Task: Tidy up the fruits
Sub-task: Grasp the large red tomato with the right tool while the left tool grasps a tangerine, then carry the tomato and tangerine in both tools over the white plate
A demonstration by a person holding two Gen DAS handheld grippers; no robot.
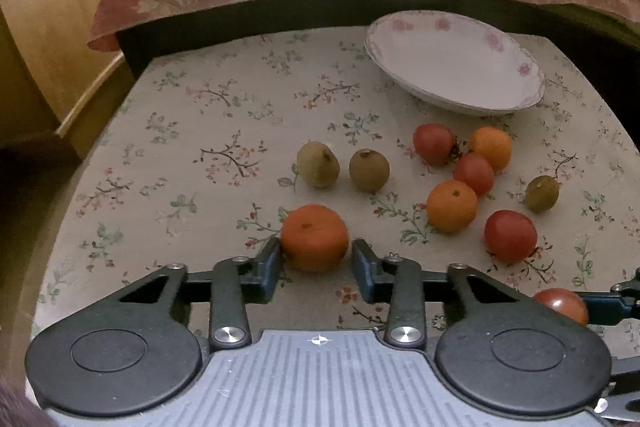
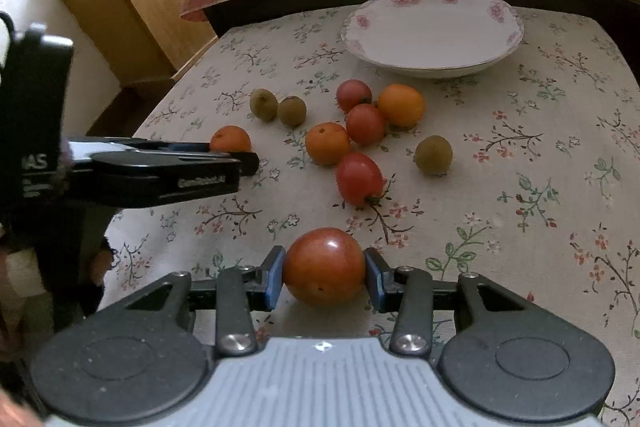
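- The left gripper is bracketing a round orange mandarin on the floral tablecloth; its left blue pad is touching the fruit, while a slight gap is showing at the right pad, so a firm grip cannot be confirmed.
- The right gripper is clamping a glossy red tomato between both blue pads.
- Ahead of both tools, loose tomatoes, mandarins and brownish-green kiwis are lying scattered, with the white flower-rimmed ceramic bowl sitting beyond them, holding no fruit.
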